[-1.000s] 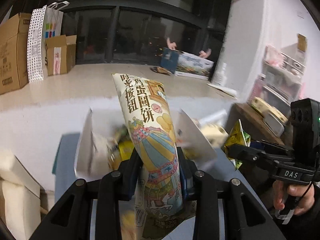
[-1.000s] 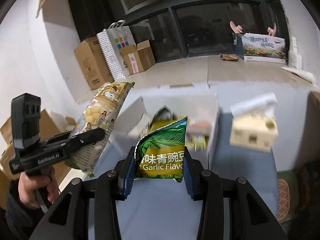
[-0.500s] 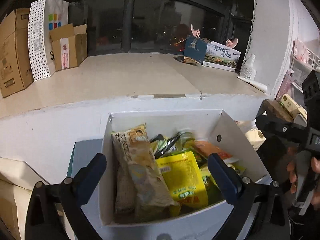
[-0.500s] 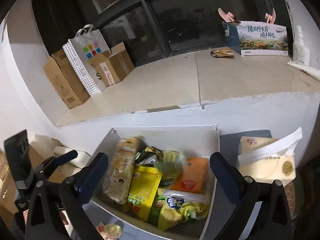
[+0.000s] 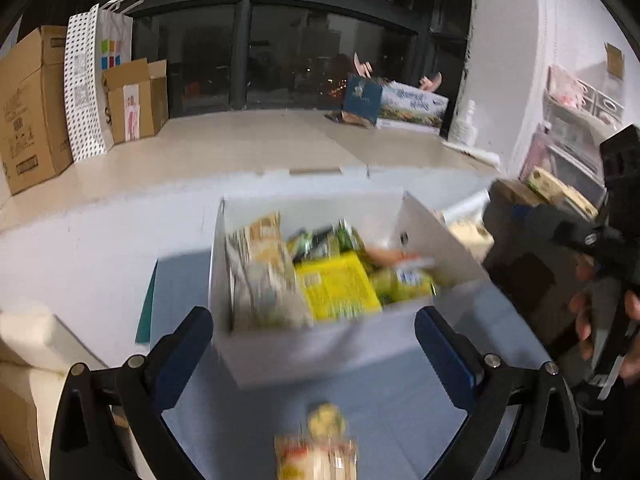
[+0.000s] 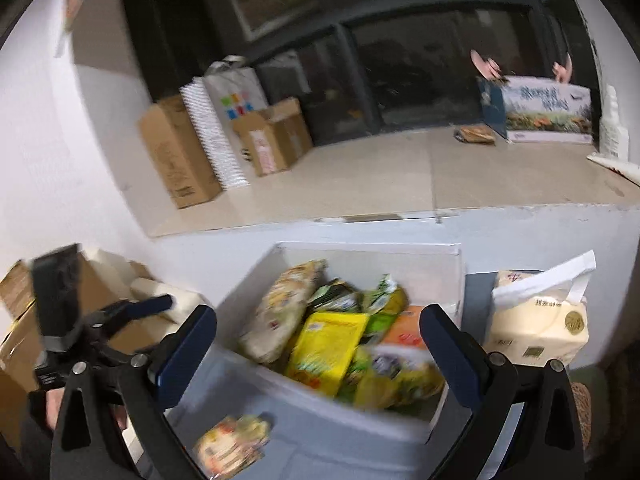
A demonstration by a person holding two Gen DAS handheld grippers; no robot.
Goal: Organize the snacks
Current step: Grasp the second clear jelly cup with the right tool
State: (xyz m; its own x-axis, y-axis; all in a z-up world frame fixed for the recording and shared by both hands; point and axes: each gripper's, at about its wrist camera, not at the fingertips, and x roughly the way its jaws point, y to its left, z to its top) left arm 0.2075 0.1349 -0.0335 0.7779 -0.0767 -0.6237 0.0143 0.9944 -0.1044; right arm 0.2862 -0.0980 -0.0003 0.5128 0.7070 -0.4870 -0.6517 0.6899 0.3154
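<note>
A white open box stands on the blue-grey surface and holds several snack packs, among them a tall beige biscuit bag and a yellow pack. A small yellow snack pack lies on the surface in front of the box. My left gripper is open and empty, just in front of the box. My right gripper is open and empty, above the box's near edge. Each gripper shows at the edge of the other's view.
A tissue pack sits right of the box. Cardboard boxes and a paper bag stand on the beige ledge at back left. A printed carton stands at back right. More boxes lie at the left.
A second ago each gripper held a snack bag. Both bags now lie in the box and both grippers are open. In the last half second both pulled back a little.
</note>
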